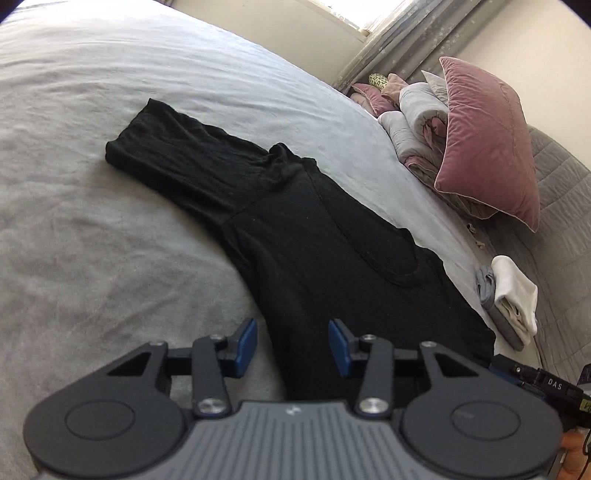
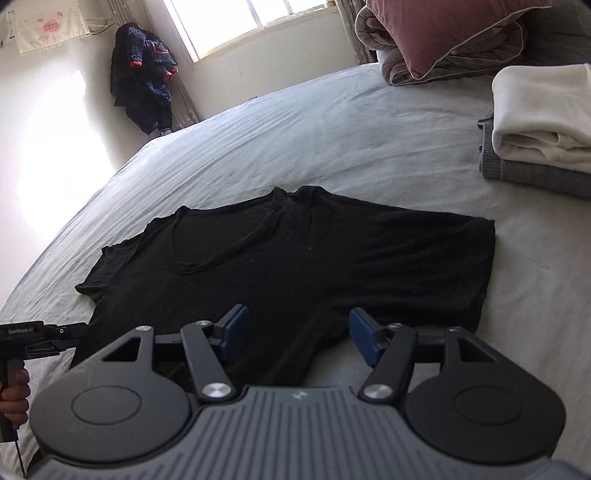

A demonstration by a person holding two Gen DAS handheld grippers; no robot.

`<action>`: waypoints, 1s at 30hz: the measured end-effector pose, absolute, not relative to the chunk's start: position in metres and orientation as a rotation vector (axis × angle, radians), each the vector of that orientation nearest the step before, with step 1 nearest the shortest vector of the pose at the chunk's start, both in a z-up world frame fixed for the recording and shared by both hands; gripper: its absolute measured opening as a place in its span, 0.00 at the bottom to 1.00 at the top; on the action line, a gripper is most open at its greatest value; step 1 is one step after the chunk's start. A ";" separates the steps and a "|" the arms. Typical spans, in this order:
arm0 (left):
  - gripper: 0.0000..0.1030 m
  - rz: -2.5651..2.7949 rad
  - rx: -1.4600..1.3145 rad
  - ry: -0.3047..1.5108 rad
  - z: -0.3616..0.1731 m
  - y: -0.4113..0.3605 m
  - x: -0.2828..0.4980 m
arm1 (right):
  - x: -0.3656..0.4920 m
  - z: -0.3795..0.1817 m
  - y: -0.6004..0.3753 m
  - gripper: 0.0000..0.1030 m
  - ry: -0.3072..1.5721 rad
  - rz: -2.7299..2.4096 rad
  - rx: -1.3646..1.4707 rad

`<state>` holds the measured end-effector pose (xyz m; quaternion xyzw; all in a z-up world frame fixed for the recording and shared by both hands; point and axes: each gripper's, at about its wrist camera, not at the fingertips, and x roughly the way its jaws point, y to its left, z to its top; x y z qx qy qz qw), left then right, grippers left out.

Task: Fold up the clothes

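Left wrist view, left gripper [image 1: 292, 345] tilted down over black shirt [image 1: 314, 243] on bed [image 1: 74, 147], jaws apart, empty, right gripper [image 2: 295, 338] likewise released.

We see a bed [image 2: 369, 122] under a pale grey sheet, a pink velvet cushion [image 1: 487, 140] leaning on a rolled quilt [image 1: 413, 122] at its head, a curtained window [image 2: 229, 22] behind, and dark clothing [image 2: 147, 74] hanging in the corner.

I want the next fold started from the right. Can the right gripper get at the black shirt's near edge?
Probably yes: the right gripper is open over the black shirt, nothing between them.
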<state>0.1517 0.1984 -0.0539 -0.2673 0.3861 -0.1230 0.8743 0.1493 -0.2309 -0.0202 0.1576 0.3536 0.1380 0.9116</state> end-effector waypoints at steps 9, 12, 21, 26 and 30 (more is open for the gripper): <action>0.06 -0.179 -0.908 0.792 -0.087 0.230 0.179 | 0.137 -0.051 -0.252 0.36 0.758 0.228 0.638; 0.06 -0.164 -0.989 0.778 -0.095 0.229 0.184 | 0.142 -0.059 -0.256 0.25 0.740 0.208 0.734; 0.04 -0.035 -0.819 0.764 -0.065 0.231 0.186 | 0.146 -0.061 -0.264 0.01 0.727 0.118 0.712; 0.12 -0.133 -0.793 0.835 -0.064 0.230 0.177 | 0.135 -0.059 -0.263 0.18 0.763 0.175 0.764; 0.14 -0.189 -0.762 0.860 -0.068 0.229 0.153 | 0.109 -0.054 -0.261 0.35 0.765 0.226 0.770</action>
